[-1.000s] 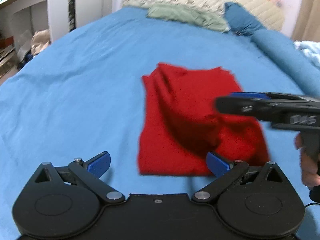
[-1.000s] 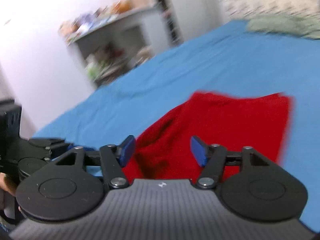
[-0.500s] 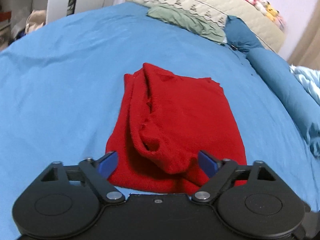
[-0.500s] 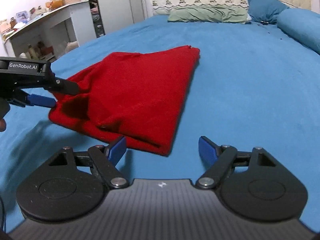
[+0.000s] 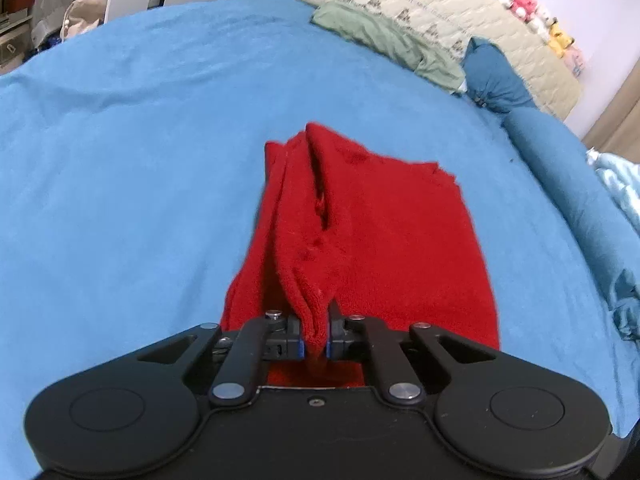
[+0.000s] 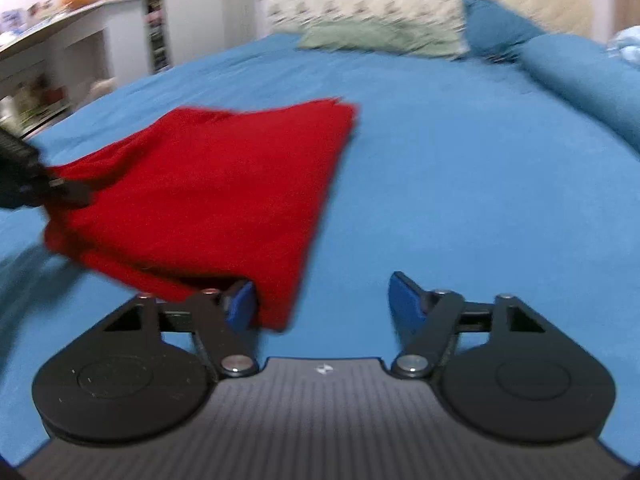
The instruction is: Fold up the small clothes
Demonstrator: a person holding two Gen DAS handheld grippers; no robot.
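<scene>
Partly folded red garment [image 5: 400, 240] on the bed [image 5: 120, 200]: left claw [image 5: 315, 336], just closed, pinches its near edge; right claw [image 6: 320, 304], narrowing, grips nothing; final fold remains.

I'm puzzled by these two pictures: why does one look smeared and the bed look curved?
Right wrist view: motion-smeared, the red garment and pillows soft-edged. Left wrist view: sharp, showing the garment's weave. In both, the fisheye lens bows the blue bedsheet into a dome.
</scene>
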